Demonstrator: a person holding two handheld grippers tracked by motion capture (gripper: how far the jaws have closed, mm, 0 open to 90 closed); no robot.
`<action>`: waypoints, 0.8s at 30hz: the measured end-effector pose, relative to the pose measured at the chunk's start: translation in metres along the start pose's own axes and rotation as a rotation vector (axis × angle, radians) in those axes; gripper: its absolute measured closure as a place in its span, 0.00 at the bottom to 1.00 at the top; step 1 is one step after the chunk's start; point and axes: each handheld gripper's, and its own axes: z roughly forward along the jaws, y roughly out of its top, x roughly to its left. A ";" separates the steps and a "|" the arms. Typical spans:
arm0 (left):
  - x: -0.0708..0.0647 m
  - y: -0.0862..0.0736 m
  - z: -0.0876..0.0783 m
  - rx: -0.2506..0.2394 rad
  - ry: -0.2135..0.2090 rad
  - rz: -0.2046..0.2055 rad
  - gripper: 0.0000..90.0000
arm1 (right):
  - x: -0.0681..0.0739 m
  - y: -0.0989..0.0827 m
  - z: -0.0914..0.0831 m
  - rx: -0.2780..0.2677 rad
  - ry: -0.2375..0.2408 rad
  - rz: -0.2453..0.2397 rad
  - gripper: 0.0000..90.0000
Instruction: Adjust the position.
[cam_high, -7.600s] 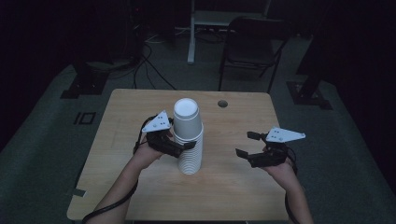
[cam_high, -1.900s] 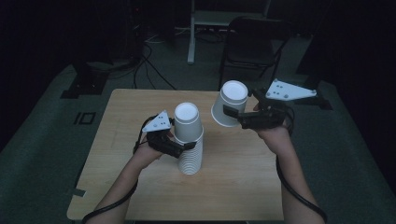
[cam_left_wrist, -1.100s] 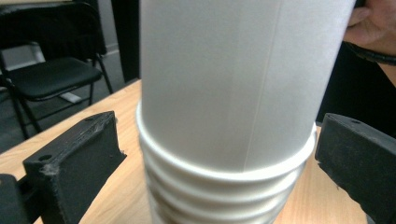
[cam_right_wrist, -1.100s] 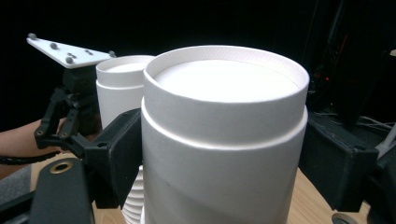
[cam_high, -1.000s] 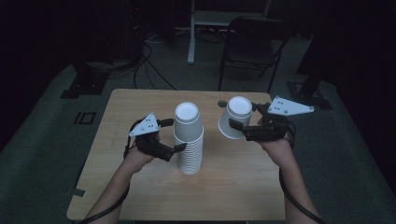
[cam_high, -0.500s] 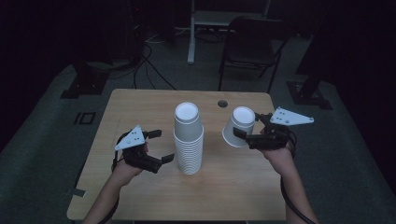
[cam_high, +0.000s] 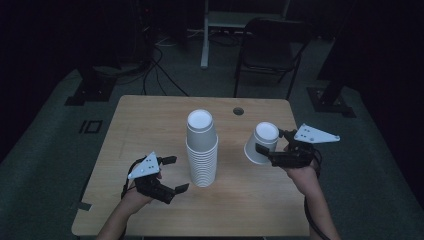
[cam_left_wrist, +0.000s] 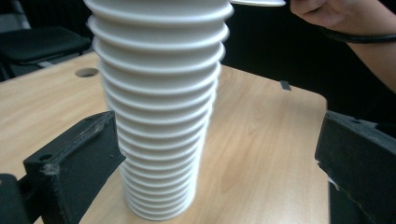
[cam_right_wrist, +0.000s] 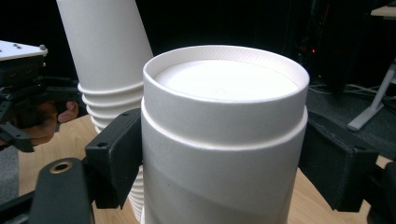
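Right tool (cam_high: 265, 152) pinches an upturned cup (cam_high: 261, 142), seemingly just above the surface (cam_high: 150, 115), right of the stack (cam_high: 201, 150); left tool (cam_high: 172, 175) spread.

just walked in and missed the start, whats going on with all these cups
A person at a wooden table works with a gripper in each hand. The right gripper is shut on a single white cup, held upside down and tilted to the right of the stack of cups. The stack stands upside down mid-table. The left gripper is open beside the stack's base, with its jaws apart and not touching it.
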 end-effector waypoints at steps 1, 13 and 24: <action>-0.002 -0.001 0.001 0.001 -0.014 -0.001 0.01 | 0.000 -0.003 -0.001 0.002 -0.001 0.004 0.22; -0.025 0.000 0.026 0.063 -0.141 0.030 0.01 | 0.004 -0.008 -0.006 0.002 -0.012 -0.001 0.22; -0.047 0.008 0.066 0.090 -0.257 0.063 0.01 | 0.009 -0.003 -0.013 -0.009 -0.008 -0.015 0.22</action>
